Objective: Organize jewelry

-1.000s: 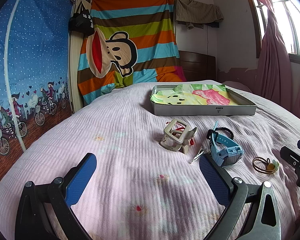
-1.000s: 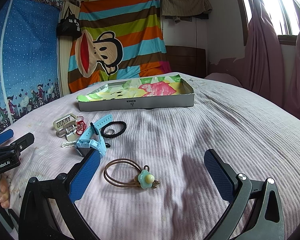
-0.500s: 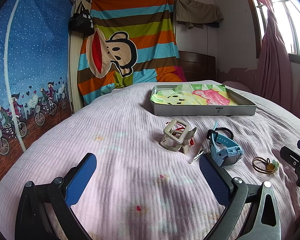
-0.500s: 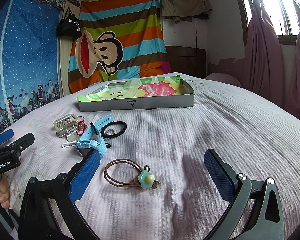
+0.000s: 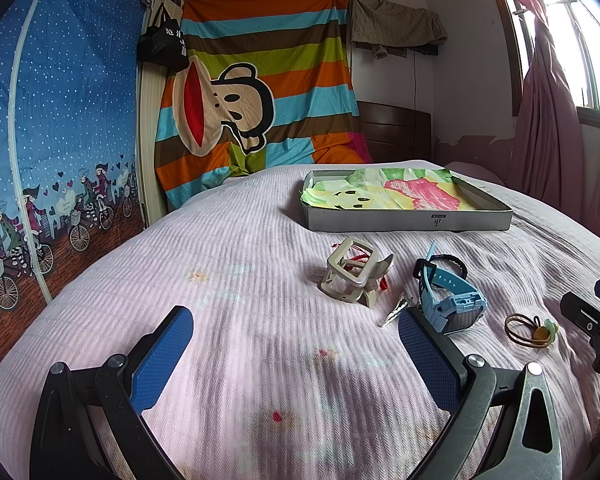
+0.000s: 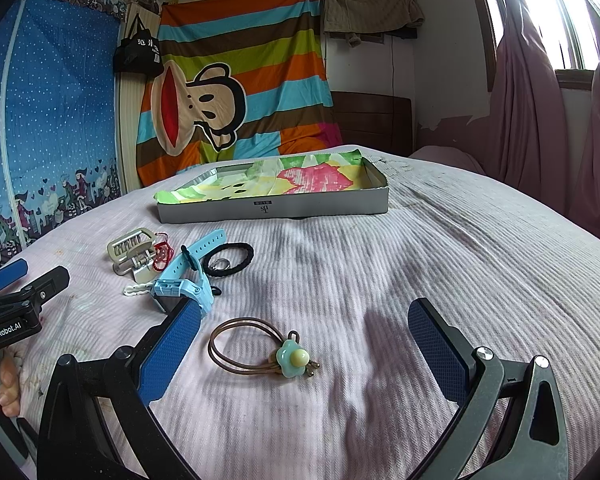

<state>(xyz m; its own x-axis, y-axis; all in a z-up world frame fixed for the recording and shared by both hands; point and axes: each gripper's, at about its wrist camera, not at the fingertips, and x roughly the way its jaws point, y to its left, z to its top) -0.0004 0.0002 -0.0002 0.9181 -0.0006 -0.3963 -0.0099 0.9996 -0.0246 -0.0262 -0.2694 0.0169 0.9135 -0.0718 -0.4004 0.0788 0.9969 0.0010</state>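
Comparison with the views a second back shows no change: both grippers hover where they were and every item lies as before, so by my judgement sorting has not begun.

Left gripper [image 5: 296, 330] is spread wide over bare pink bedspread [image 5: 240, 280], holding and touching nothing; its right finger stands just beside the blue watch [image 5: 452, 304]. Right gripper [image 6: 304, 332] is equally wide and empty, its fingers standing either side of the brown hair tie [image 6: 256, 350] with the flower charm, not in contact as far as can be seen.

All items sit loose on the bedspread, outside the lined tray [image 6: 272, 208], which is well apart at the far side:
- beige claw clip [image 5: 354, 278] lying over a red cord [image 6: 163, 254]
- small pale hairpin [image 5: 396, 310] near the watch
- black hair band [image 6: 230, 260], a small ring inside it

Judgement: the hair tie is the likely first pick; being thin and flat, it may slip the pads.
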